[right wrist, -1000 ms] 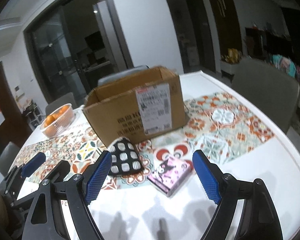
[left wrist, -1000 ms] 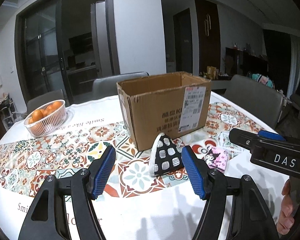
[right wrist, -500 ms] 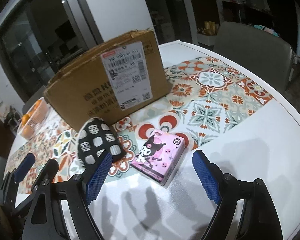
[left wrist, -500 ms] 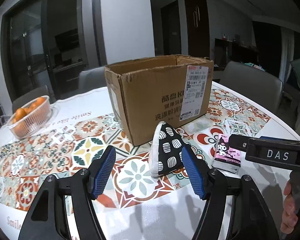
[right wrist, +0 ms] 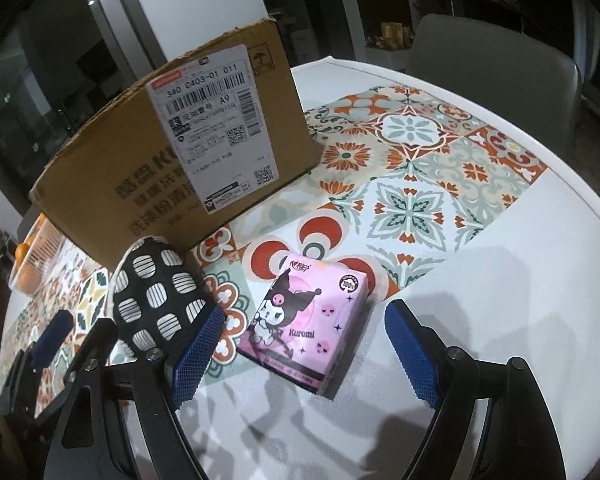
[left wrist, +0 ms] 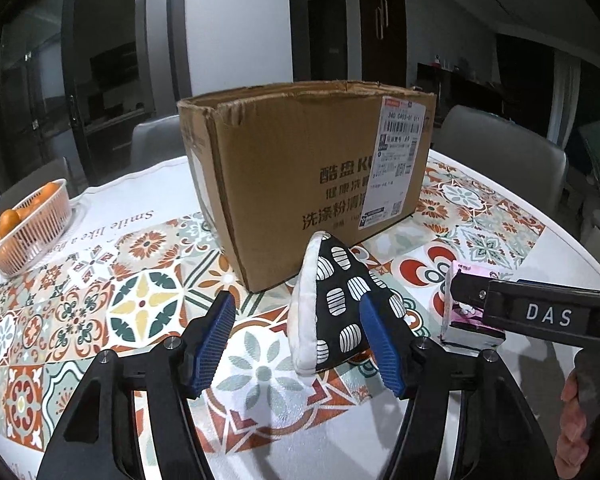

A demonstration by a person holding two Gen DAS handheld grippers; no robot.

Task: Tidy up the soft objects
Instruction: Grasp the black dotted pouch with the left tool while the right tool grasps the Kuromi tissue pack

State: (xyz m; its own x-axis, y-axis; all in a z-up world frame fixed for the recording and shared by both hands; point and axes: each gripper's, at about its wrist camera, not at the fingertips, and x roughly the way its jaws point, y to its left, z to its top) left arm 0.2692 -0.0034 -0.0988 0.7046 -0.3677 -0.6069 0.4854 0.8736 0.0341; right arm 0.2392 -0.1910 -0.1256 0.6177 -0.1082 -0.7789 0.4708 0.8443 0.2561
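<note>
A black-and-white spotted soft pouch (left wrist: 332, 304) stands upright on the patterned tablecloth, in front of an open cardboard box (left wrist: 312, 176). My left gripper (left wrist: 300, 344) is open, its fingers either side of the pouch's near end, not touching. A pink Kuromi tissue pack (right wrist: 308, 320) lies flat to the pouch's right. My right gripper (right wrist: 306, 356) is open and straddles the pack's near end. The pouch (right wrist: 156, 292) and box (right wrist: 172, 152) also show in the right wrist view. The pack (left wrist: 468, 320) is partly hidden behind the right gripper in the left wrist view.
A basket of oranges (left wrist: 28, 228) sits at the table's far left. Grey chairs (left wrist: 500, 152) stand around the round table (right wrist: 540, 320). The table's white edge curves close on the right.
Both grippers have moved forward and lower toward the table. The pouch now sits between the left fingers and the tissue pack between the right fingers. Both stay open.
</note>
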